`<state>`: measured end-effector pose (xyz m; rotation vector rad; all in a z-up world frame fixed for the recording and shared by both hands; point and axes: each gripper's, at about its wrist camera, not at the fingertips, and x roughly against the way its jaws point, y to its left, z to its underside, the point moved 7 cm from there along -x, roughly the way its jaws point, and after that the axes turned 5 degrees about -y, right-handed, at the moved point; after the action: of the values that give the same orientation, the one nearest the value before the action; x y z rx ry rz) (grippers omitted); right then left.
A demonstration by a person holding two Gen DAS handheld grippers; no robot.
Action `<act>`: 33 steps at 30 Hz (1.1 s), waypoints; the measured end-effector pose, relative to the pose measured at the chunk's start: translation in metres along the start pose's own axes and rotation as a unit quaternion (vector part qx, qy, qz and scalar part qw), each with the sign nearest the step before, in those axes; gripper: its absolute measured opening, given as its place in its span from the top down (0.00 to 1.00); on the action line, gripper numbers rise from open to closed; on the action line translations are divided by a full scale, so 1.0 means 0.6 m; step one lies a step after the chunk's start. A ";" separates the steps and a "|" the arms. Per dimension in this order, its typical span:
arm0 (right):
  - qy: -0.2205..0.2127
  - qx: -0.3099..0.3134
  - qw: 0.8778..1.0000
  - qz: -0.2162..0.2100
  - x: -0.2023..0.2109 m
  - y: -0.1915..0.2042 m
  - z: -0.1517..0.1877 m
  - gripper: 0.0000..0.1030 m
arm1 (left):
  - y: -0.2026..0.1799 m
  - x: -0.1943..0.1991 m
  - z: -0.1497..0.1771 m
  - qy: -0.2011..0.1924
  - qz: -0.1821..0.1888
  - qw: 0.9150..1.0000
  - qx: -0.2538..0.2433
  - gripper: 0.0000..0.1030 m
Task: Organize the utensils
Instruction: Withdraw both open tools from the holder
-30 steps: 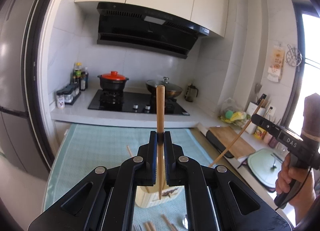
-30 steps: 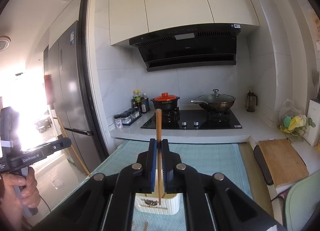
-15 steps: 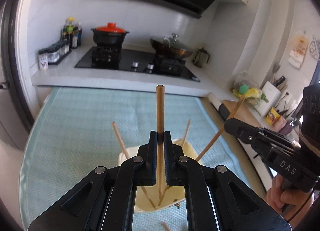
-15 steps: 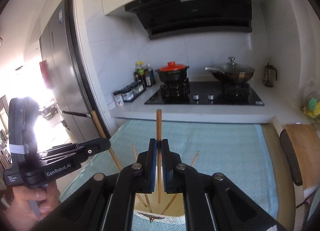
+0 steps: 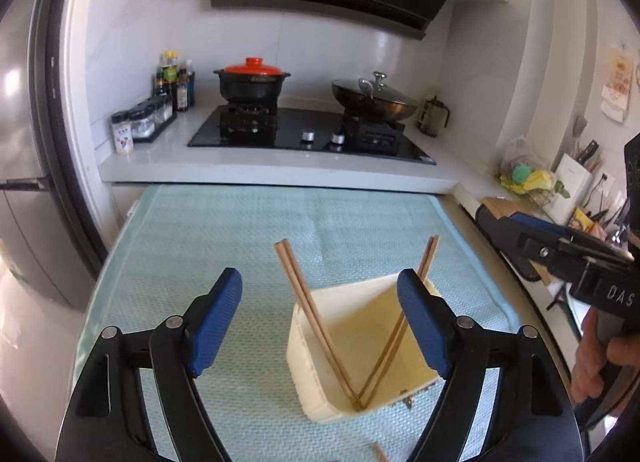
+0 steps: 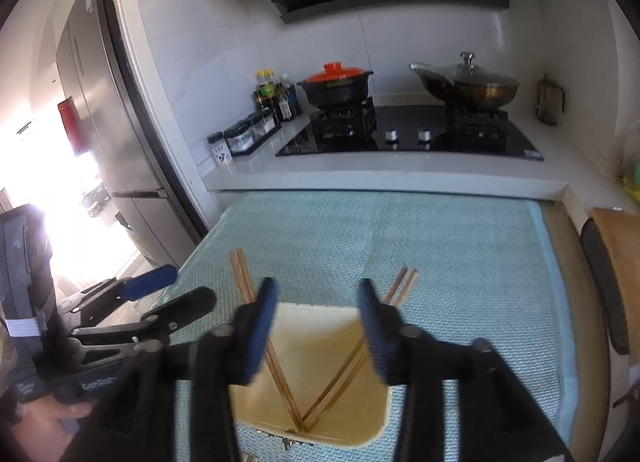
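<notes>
A cream utensil holder (image 5: 320,394) (image 6: 320,342) stands on the teal mat (image 5: 240,222). Two pairs of wooden chopsticks lean in it, one pair to the left (image 5: 298,286) (image 6: 240,274) and one to the right (image 5: 424,266) (image 6: 404,282). My left gripper (image 5: 320,294) hovers just above the holder, its jaws opening wide with nothing pressed between them. My right gripper (image 6: 317,302) is over the holder too, its jaws opening and blurred, nothing held. Each shows in the other's view: the right gripper (image 5: 500,222) at the right, the left gripper (image 6: 172,294) at the left.
Behind the mat runs a counter with a stove (image 5: 304,134), a red-lidded pot (image 5: 252,80), a lidded wok (image 5: 372,98) and spice jars (image 5: 136,126). A fridge (image 6: 100,122) stands left. A cutting board (image 6: 624,262) lies right. A loose chopstick end (image 5: 378,450) lies near the holder.
Both grippers came down over the holder, each shut on one upright chopstick. Now both have opened, and the chopsticks lean inside the holder.
</notes>
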<state>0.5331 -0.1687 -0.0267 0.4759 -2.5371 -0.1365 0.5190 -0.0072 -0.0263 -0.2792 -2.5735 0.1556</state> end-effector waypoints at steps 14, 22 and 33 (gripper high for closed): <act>-0.040 0.060 0.995 0.069 0.297 0.014 0.164 0.17 | 0.005 0.250 0.227 0.008 -0.100 0.993 -0.055 0.00; -0.065 0.007 0.991 0.119 0.394 0.014 0.373 0.16 | -0.007 0.299 0.351 0.006 -0.116 0.993 -0.016 0.00; -0.056 0.083 0.977 0.186 0.415 0.052 0.490 0.16 | -0.070 0.317 0.430 0.019 -0.096 0.994 -0.048 0.00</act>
<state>0.1697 -0.2300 -0.1442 0.0475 -2.7096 0.1940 0.2171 -0.0181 -0.1414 -0.0671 -2.5555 -0.0428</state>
